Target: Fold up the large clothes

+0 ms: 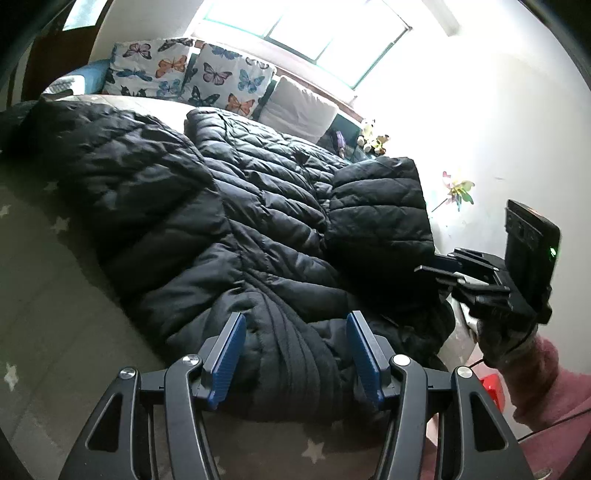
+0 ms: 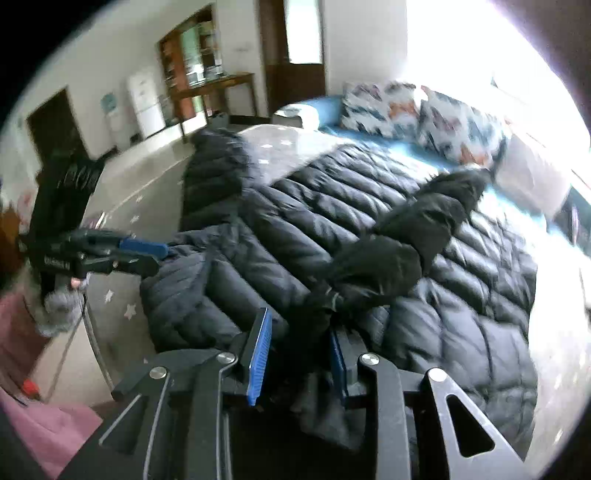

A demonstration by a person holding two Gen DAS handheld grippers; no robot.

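While the black puffer coat (image 1: pixel 258 206) lies spread across the bed (image 1: pixel 44 295), the left hand-held gripper (image 1: pixel 295 354) sits at its near hem, blue pads apart around a bunched fold. On the right, the right hand-held gripper (image 2: pixel 301 354) is clamped on a sleeve (image 2: pixel 399 243), lifted over the coat's body. Butterfly pillows (image 1: pixel 192 70) line the far edge.

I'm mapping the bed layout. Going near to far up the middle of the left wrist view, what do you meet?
left gripper → black puffer jacket → butterfly pillows → window
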